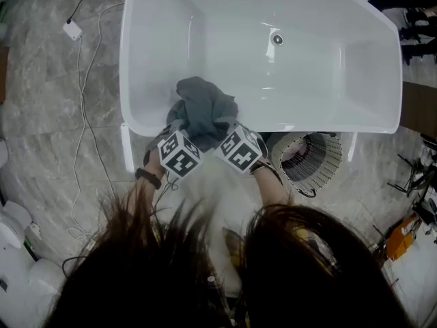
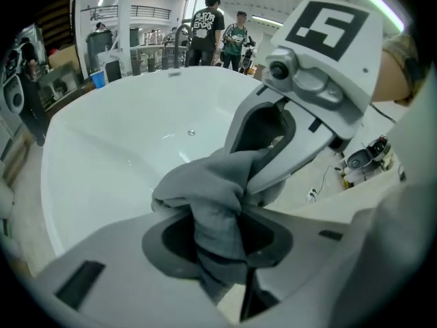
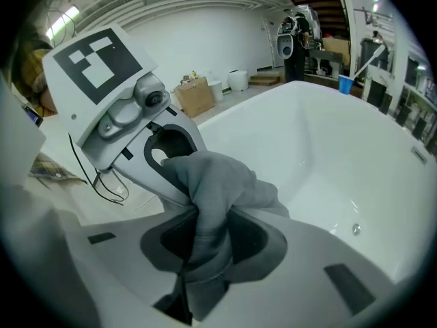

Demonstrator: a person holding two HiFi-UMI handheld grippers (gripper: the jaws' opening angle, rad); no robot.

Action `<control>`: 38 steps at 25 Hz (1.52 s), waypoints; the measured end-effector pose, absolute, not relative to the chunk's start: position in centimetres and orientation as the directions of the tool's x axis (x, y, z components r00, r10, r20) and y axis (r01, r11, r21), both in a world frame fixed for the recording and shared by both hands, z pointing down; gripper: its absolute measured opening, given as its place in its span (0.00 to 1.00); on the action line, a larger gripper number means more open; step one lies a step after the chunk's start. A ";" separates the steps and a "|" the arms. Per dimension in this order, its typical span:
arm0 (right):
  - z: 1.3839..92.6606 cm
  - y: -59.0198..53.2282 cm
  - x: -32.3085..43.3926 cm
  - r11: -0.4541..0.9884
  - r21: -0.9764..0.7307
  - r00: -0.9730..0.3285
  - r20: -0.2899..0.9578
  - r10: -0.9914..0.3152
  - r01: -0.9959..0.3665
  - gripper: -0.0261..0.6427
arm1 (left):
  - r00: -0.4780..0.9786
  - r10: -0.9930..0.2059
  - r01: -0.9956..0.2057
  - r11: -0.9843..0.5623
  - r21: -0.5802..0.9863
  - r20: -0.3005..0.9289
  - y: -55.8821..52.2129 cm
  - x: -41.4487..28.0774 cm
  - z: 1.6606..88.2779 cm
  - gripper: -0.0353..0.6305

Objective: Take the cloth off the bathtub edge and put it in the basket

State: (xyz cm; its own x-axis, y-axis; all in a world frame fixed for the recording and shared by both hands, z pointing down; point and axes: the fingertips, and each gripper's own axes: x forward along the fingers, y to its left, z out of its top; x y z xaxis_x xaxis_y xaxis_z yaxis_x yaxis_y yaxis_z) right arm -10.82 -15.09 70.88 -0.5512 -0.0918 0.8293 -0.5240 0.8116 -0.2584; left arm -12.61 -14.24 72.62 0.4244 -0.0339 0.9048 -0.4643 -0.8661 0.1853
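A grey cloth [image 1: 203, 111] is bunched up over the near edge of the white bathtub [image 1: 341, 125]. Both grippers grip it side by side. My left gripper [image 1: 183, 137] is shut on the cloth [image 2: 217, 217], which is pinched between its jaws. My right gripper [image 1: 224, 135] is shut on the same cloth [image 3: 208, 214], and its jaws squeeze a fold. Each gripper shows in the other's view, with its marker cube above the cloth. The woven basket [image 1: 315, 159] stands on the floor to the right of my right gripper, just outside the tub.
A white cable [image 1: 85, 115] and a small adapter [image 1: 71, 29] lie on the marble floor left of the tub. The drain [image 1: 277, 39] sits in the tub's bottom. People stand beyond the tub's far rim [image 2: 212, 29]. Cardboard boxes [image 3: 194, 94] stand by the wall.
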 end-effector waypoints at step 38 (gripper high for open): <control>47.4 -15.7 -8.7 0.657 -0.028 -0.467 0.726 -0.505 -0.754 0.21 | 0.582 -0.108 -0.168 -0.986 -0.011 0.806 -15.8 -10.6 49.1 0.27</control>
State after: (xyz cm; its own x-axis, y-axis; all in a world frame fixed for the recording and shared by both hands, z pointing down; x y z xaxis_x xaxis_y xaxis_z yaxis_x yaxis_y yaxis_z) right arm -8.69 -15.66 47.43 -0.4670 -0.5054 0.7256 -0.7538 0.6565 -0.0279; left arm -10.56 -15.76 49.08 0.5825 -0.1077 0.8057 -0.1677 -0.9858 -0.0105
